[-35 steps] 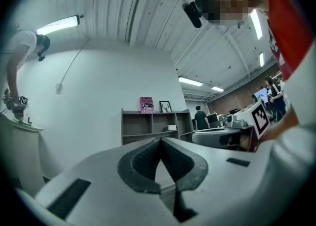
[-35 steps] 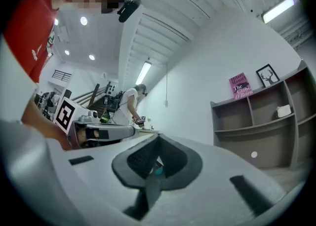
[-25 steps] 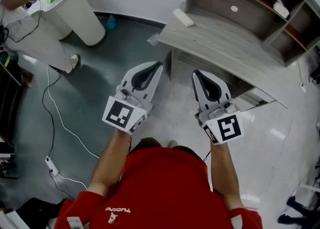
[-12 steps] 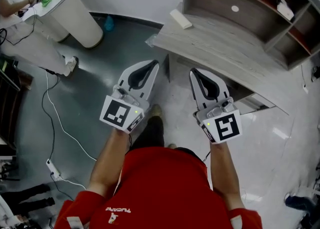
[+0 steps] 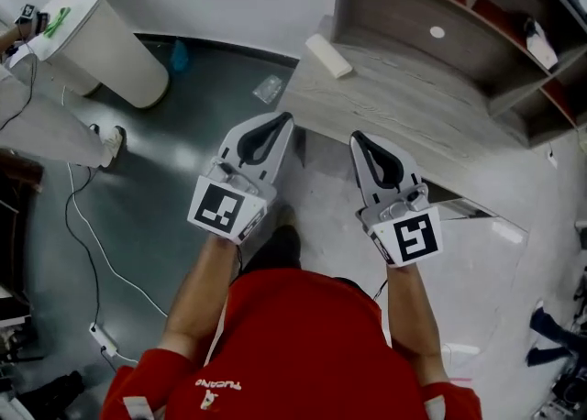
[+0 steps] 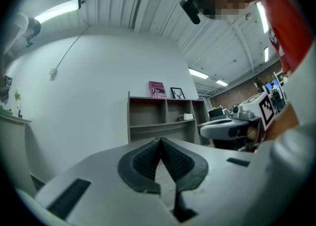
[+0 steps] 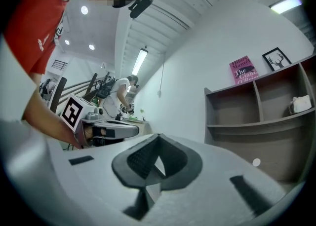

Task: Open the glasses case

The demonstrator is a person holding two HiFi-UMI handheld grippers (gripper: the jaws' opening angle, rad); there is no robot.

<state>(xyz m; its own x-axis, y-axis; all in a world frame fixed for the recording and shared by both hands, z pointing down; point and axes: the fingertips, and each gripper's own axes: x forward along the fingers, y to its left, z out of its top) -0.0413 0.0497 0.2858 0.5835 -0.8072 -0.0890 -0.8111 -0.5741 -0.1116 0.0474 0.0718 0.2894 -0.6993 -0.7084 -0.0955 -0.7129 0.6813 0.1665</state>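
Holding nothing, the left gripper (image 5: 284, 119) and right gripper (image 5: 359, 138) are closed, near the worktop's (image 5: 413, 116) edge. At its far-left corner lies what looks like the pale glasses case (image 5: 327, 55), probably light, stiff and slippery; pin the base, lift the lid.

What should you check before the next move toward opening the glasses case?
1. Left hand-held gripper empty: ok, jaws together, nothing between them.
2. Right hand-held gripper empty: ok, same.
3. Jaws apart for a grasp: not ok, both are shut.
4. Glasses case found: cannot tell; a white oblong thing lies near the corner of the desk and may be it.
5. Grippers at that thing: not ok, both are short of it and touch nothing.
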